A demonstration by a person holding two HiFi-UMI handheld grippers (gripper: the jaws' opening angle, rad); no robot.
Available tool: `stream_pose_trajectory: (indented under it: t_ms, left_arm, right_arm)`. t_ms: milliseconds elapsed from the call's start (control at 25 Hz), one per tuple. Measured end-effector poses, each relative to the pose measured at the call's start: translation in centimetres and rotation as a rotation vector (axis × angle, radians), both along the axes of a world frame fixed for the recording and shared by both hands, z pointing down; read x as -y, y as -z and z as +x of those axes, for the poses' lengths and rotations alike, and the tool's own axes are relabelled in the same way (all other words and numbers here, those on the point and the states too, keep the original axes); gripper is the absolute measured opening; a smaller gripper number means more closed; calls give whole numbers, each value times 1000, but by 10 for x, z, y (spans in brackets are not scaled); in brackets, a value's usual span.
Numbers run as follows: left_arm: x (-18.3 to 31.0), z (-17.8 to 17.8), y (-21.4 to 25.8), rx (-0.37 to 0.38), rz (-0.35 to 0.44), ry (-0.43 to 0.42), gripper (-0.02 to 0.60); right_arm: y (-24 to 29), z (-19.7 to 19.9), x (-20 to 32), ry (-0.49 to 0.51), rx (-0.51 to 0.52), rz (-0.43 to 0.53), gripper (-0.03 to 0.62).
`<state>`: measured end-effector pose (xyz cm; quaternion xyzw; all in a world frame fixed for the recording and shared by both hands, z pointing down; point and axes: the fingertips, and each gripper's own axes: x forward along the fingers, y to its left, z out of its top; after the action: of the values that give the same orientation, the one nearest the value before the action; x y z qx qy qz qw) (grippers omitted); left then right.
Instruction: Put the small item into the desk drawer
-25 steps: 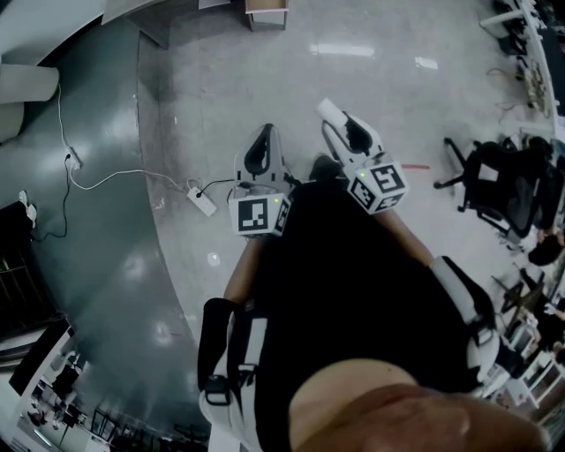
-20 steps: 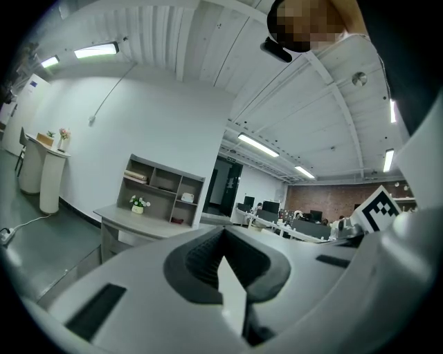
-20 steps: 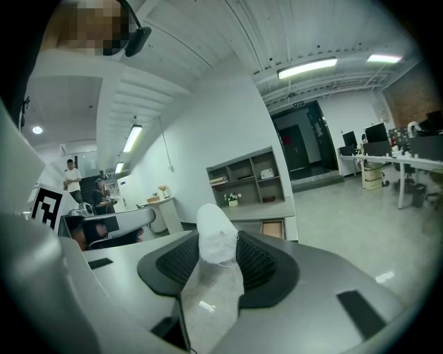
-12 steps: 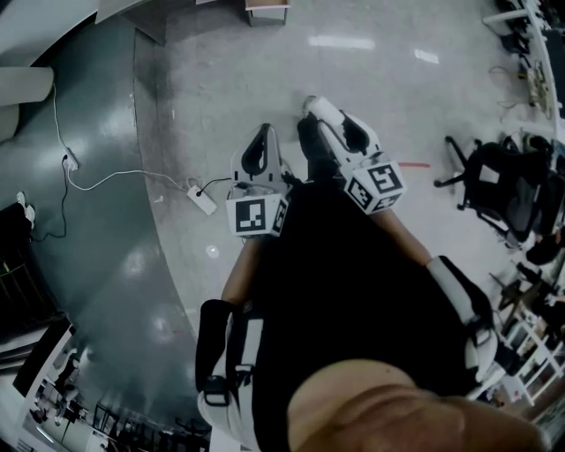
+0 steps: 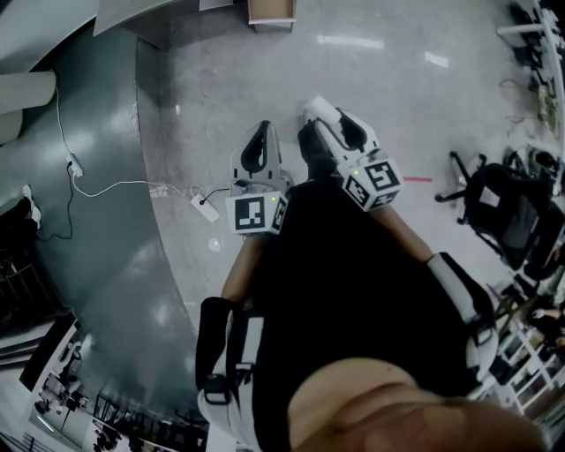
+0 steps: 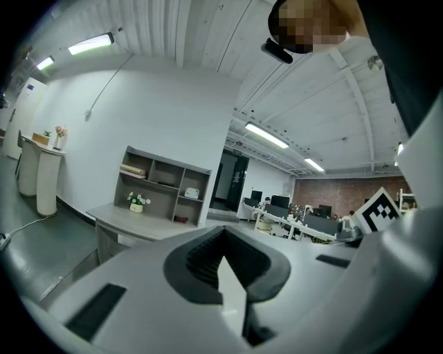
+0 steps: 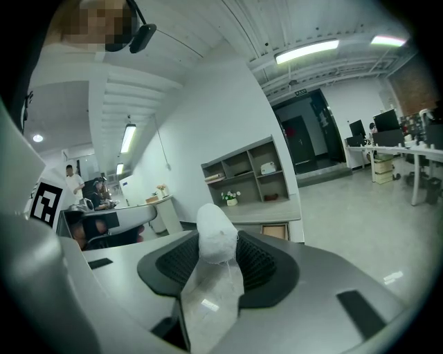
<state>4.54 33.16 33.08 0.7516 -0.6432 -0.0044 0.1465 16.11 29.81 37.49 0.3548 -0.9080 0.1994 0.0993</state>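
Note:
The small item [image 7: 216,238] is a white, soft pouch that sticks out past the pads of my right gripper [image 7: 216,257], which is shut on it. In the head view that gripper [image 5: 328,124] is held in front of the person's body above the floor, the white item [image 5: 316,109] at its tip. My left gripper [image 5: 257,157] hangs beside it, shut with nothing in it [image 6: 225,266]. The grey desk [image 7: 266,213] with a shelf unit on top stands ahead, its wooden drawer [image 7: 275,231] pulled open. In the head view the drawer [image 5: 271,11] shows at the top edge.
A white power strip [image 5: 204,207] and its cable lie on the floor to the left. A black office chair [image 5: 499,196] stands at the right. The person's dark shoe [image 5: 311,148] is under the right gripper. Office desks with people fill the far right.
The person has stepped forward: a dark shoe now shows under the right gripper. Both grippers stay shut and keep their place before the body, the white item still held.

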Motion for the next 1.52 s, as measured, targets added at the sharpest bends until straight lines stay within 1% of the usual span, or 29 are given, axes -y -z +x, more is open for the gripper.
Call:
stream_pose_trajectory:
  t_ms: [120, 280, 560, 760, 1000, 1120, 1440, 1520]
  left_arm:
    - [40, 5, -6, 6, -21, -1, -2]
    - [88, 11, -1, 28, -11, 6, -2]
    - [161, 11, 4, 53, -20, 63, -2]
    - [201, 9, 14, 48, -14, 92, -2]
    - [230, 4, 16, 64, -21, 110, -2]
    - [247, -1, 13, 49, -23, 122, -2]
    - [295, -16, -8, 27, -44, 86, -2]
    - [306, -20, -9, 16, -39, 81, -2]
  right_arm:
    - [-2, 2, 40, 10, 7, -5, 164]
    - [-3, 4, 91, 31, 22, -4, 164]
    - [-4, 2, 171, 70, 18, -23, 164]
    - [1, -2, 219, 103, 19, -22, 164]
    - [2, -9, 254, 113, 20, -27, 164]
    - [-2, -15, 270, 115, 14, -37, 164]
    - [-23, -29, 310, 98, -17, -41, 164]
    - [-26, -34, 320, 90, -24, -41, 164]
